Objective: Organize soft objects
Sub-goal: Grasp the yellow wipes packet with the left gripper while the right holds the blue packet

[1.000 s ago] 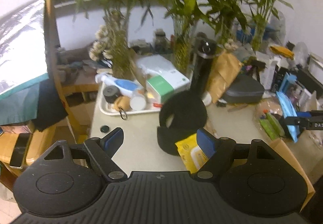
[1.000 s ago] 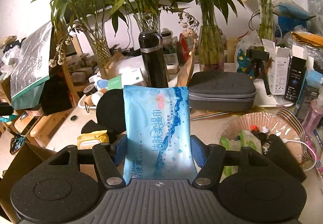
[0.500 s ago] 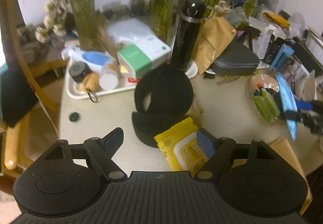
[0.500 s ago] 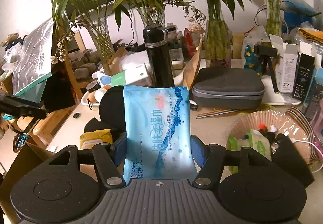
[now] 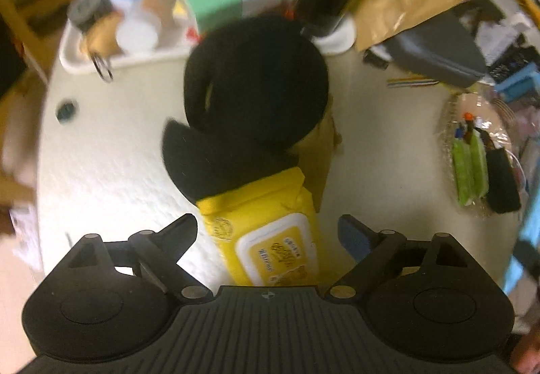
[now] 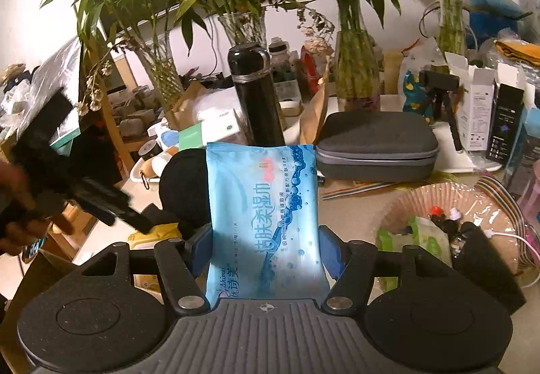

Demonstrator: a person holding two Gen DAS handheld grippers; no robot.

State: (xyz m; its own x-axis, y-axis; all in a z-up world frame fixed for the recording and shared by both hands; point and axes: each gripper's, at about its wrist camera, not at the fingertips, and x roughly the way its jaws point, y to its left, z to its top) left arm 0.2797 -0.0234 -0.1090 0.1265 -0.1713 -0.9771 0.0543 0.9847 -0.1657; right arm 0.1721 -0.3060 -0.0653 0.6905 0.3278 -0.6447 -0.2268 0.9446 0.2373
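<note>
1. Yellow wet-wipe pack [image 5: 270, 239] lies near the tabletop's [image 5: 111, 151] front edge, partly under black plush [image 5: 253, 94].
2. Left gripper [image 5: 266, 232] points down over it, jaws just widened, pads clear of it.
3. Right gripper [image 6: 263, 249] clamps blue wet-wipe pack [image 6: 263, 215], upright.
4. Step: reaching for yellow pack; next, lower and close.

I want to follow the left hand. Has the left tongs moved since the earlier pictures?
Yes. The left tongs has come down over the yellow wipes pack, closer to the black cap; its jaws have just opened wider, astride the pack.

Yellow wipes pack [image 5: 270, 239] flat on table, blue wipes pack [image 6: 265, 222] upright w/ label facing camera.
</note>
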